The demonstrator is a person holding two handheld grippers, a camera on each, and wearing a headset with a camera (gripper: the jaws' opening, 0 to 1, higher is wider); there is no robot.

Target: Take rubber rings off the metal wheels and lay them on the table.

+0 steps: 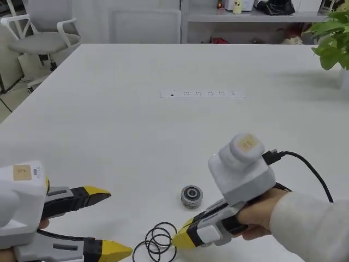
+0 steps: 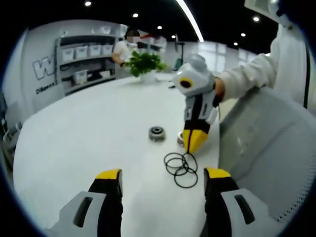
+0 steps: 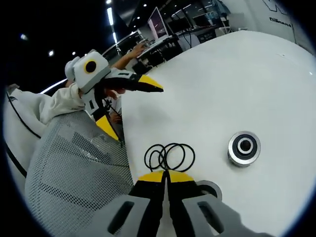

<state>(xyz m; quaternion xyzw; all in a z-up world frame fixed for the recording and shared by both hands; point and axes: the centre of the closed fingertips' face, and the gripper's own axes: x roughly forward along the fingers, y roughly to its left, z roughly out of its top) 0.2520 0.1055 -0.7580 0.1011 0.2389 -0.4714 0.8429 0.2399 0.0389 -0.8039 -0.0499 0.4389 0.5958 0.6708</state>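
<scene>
Left tool (image 1: 120, 222) hangs wide open above the white tabletop (image 1: 136, 125), free to steady a wheel. Right tool (image 1: 180, 238), jaws pressed together, points down beside the metal wheel (image 1: 191, 196) at the loose rubber rings (image 1: 158, 240) lying flat near the edge; whether it pinches one, I can't tell.

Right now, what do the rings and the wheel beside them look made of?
Rings: black, matte, thin loops lying limp and overlapped, so likely rubber. Wheel: silver-grey with a sheen on the rim and a dark centre, so probably steel. The look alone can't settle which metal.
</scene>
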